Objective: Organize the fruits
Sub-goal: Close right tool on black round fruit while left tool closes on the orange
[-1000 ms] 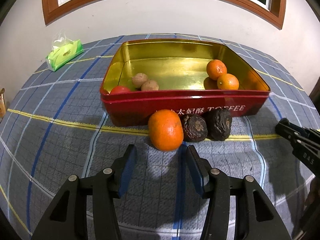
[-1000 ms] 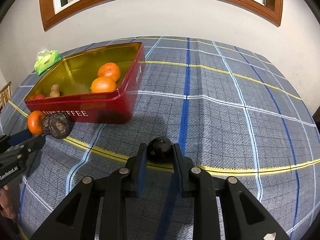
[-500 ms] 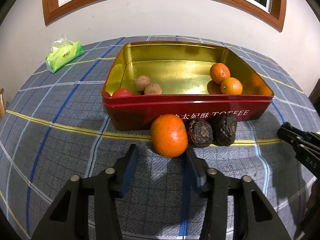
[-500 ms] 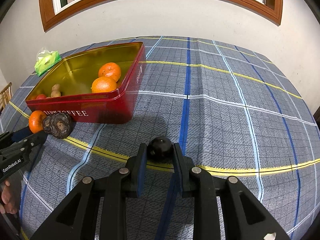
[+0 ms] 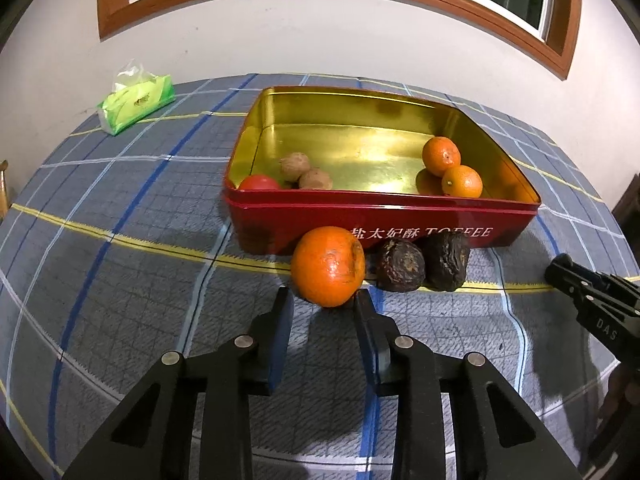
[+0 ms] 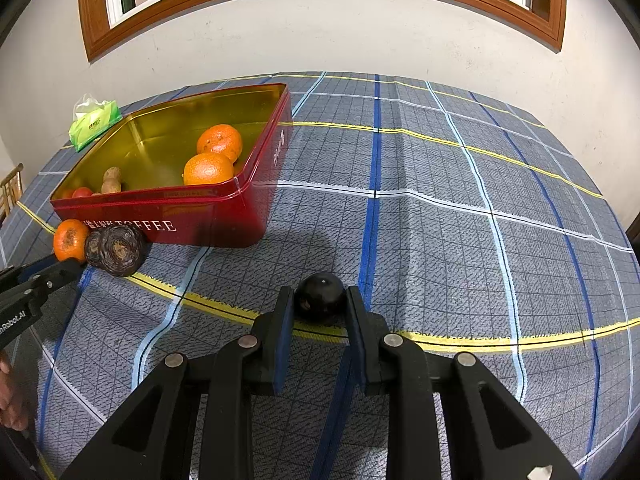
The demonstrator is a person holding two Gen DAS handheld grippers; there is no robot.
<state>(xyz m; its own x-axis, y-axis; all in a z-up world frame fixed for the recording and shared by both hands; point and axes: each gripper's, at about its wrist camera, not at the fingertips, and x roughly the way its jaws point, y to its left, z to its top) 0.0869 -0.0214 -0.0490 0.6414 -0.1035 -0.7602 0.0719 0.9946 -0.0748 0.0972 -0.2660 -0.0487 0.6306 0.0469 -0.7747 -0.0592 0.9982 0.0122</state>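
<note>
On the checked blue-grey tablecloth (image 6: 460, 208): sorting partly done, four fruits outside the tin.

Inside the red rectangular toffee tin with gold lining (image 5: 360, 104) lie two small orange tangerines (image 5: 441, 156) at its right end, plus two brown knobbly fruits (image 5: 295, 166) and one red round fruit (image 5: 259, 183) at its left end. Outstanding: a large orange tangerine (image 5: 328, 266) and two dark wrinkled fruits (image 5: 400, 270), side by side and close against the tin's front wall, and one dark smooth round fruit (image 6: 320, 295) well apart on the cloth. Left gripper (image 5: 323, 304) is spread wide, its tips reaching the large tangerine's sides, nothing held. Right gripper (image 6: 320, 300) brackets the dark smooth fruit, fingers close against it (firm contact cannot be confirmed); the fruit sits on the cloth, not lifted.
</note>
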